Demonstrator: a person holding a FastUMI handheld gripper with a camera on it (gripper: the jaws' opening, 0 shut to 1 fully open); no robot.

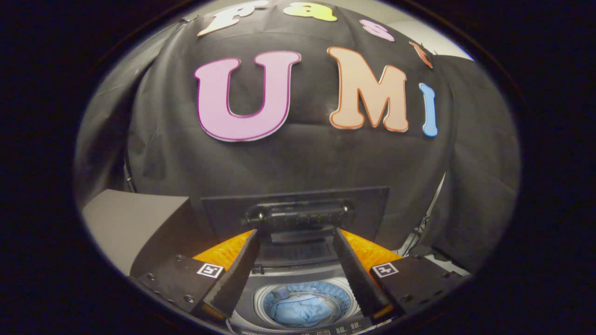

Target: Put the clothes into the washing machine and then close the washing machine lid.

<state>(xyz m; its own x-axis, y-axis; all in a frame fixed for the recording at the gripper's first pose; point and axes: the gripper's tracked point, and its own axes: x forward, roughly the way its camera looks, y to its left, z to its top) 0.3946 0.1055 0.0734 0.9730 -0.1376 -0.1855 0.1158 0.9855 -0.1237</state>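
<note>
I have the gripper hovering above the washing machine, and its fingers are spread wide apart, released, with nothing held between them. Looking down through the gap between the fingers, I see the round drum opening of the washing machine, and inside it lie the clothes, a crumpled pale blue bundle resting at the bottom of the drum. The clothes sit below the fingers and apart from them, closer to the fingertips than to the finger bases. Beyond the drum, at the far side of the washing machine, the washing machine lid stands raised and upright, its dark inner face turned toward me, with a dark handle-like bar across it. The control strip of the washing machine runs along its near edge, under the fingertips. A grey box stands beside the washing machine, past one finger.
</note>
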